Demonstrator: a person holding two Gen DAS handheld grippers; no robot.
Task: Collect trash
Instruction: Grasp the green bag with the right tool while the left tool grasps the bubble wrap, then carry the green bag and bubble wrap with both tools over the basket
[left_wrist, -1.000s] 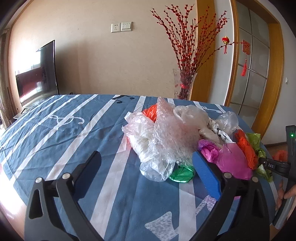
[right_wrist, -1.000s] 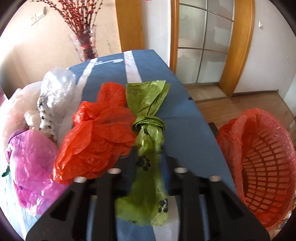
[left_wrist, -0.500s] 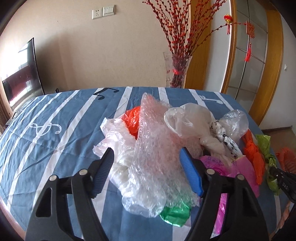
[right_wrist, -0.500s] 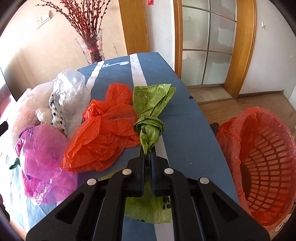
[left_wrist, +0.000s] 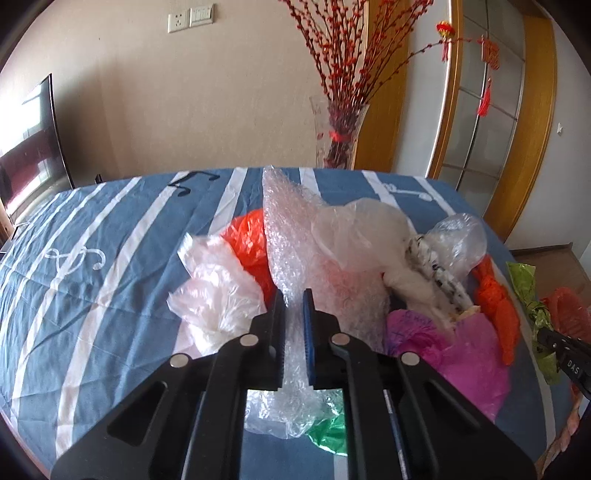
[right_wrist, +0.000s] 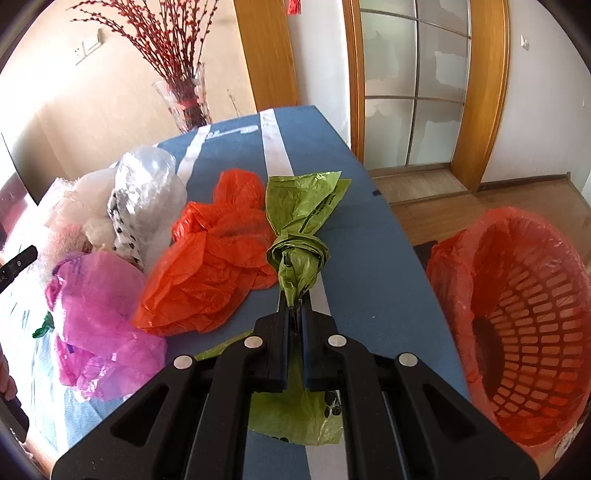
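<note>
Bubble wrap (left_wrist: 295, 258) sits pinched between my left gripper (left_wrist: 293, 306) pads, whose jaws have just been closing. My right gripper (right_wrist: 294, 314) clamps the green bag (right_wrist: 299, 236); the red-lined basket (right_wrist: 524, 317) stands to its right, beyond the bed's edge.

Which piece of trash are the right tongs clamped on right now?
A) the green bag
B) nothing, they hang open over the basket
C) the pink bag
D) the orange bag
A: in the right wrist view the right tongs are closed on the twisted neck of the green bag, which lies on the blue cloth beside the orange bag; the red basket stands off to the right.
</note>
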